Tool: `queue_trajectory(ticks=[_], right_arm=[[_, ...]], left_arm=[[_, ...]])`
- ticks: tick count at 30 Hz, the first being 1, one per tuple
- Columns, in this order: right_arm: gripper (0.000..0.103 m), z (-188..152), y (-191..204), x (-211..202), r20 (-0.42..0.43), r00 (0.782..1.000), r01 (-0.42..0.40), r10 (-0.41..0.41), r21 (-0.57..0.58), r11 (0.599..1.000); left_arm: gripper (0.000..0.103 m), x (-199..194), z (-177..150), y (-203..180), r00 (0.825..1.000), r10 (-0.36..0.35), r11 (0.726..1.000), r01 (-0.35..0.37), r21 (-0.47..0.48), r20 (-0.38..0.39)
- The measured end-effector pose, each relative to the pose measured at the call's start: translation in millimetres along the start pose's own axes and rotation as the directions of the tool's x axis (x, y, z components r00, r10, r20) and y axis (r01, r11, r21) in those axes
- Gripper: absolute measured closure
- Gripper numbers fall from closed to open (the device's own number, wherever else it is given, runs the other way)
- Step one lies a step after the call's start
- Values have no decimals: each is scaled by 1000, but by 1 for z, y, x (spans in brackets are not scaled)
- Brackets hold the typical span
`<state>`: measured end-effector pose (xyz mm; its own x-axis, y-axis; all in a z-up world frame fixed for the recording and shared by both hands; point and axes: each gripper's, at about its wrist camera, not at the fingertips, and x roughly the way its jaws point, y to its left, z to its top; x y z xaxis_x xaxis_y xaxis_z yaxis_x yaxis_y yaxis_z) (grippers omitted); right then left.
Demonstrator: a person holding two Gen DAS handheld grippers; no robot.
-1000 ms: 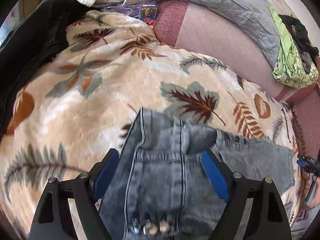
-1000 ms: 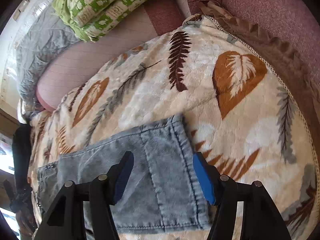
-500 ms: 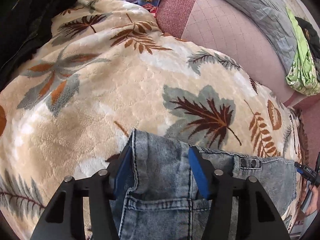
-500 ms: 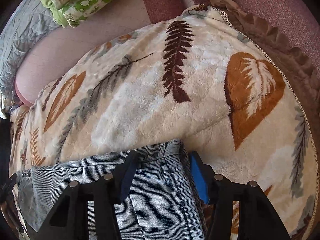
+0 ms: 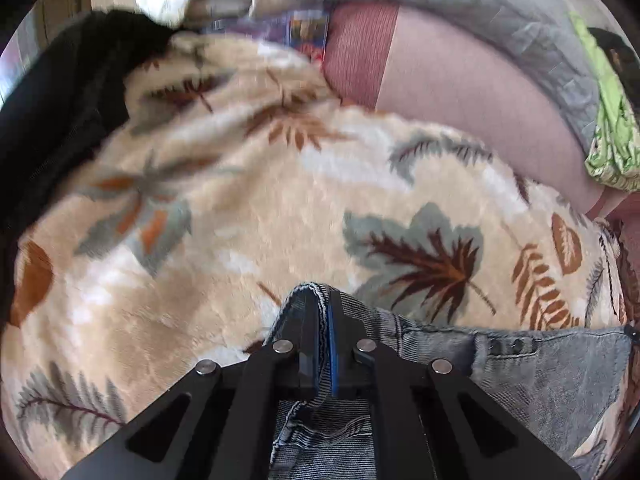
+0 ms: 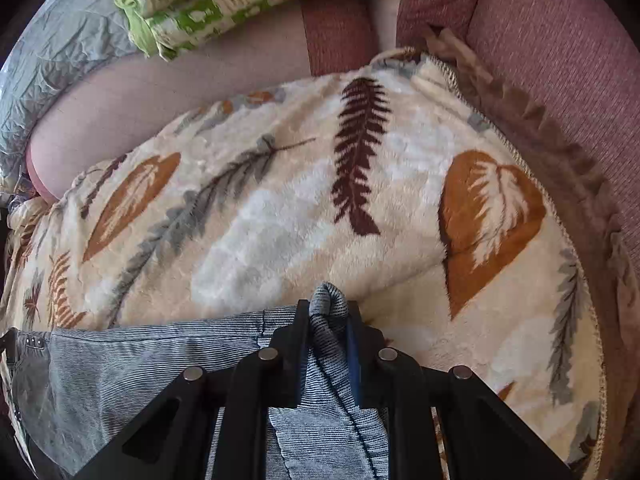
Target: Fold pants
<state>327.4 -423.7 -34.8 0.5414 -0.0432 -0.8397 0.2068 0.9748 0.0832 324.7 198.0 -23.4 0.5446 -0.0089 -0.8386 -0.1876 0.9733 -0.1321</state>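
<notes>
Since the earlier frames both tongs have closed: left tongs (image 5: 323,312) pinch the grey denim pants' (image 5: 540,368) waistband corner; right tongs (image 6: 329,312), still closing, clamp the bunched hem. Pants lie on the leaf-print blanket (image 6: 280,208); their middle is hidden.

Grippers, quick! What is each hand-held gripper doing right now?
Left hand-held gripper: shut on the jeans.
Right hand-held gripper: jaws closing, pinching a bunched fold of the jeans.

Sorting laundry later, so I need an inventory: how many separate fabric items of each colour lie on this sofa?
Grey denim pants: 1
Cream leaf-print blanket: 1
Green patterned cloth: 1
Grey quilt: 1
Black garment: 1
Total: 5
</notes>
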Motion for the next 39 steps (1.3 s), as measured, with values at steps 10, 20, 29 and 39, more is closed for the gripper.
queue_trajectory(ticks=[10, 20, 29, 39], right_arm=[[36, -33, -22, 7, -78, 997, 20, -17, 37, 999], [36, -90, -62, -15, -196, 965, -135, 172, 190, 972], [81, -104, -32, -69, -141, 990, 9, -16, -49, 999], [25, -113, -61, -75, -72, 995, 78, -74, 48, 996]], left_arm=[[77, 28, -14, 7, 988, 142, 990, -142, 3, -58], [31, -43, -56, 0, 1000, 18, 999, -19, 51, 22], [31, -15, -87, -22, 987, 150, 969, -135, 207, -62], [31, -64, -92, -43, 992, 96, 959, -114, 261, 80]])
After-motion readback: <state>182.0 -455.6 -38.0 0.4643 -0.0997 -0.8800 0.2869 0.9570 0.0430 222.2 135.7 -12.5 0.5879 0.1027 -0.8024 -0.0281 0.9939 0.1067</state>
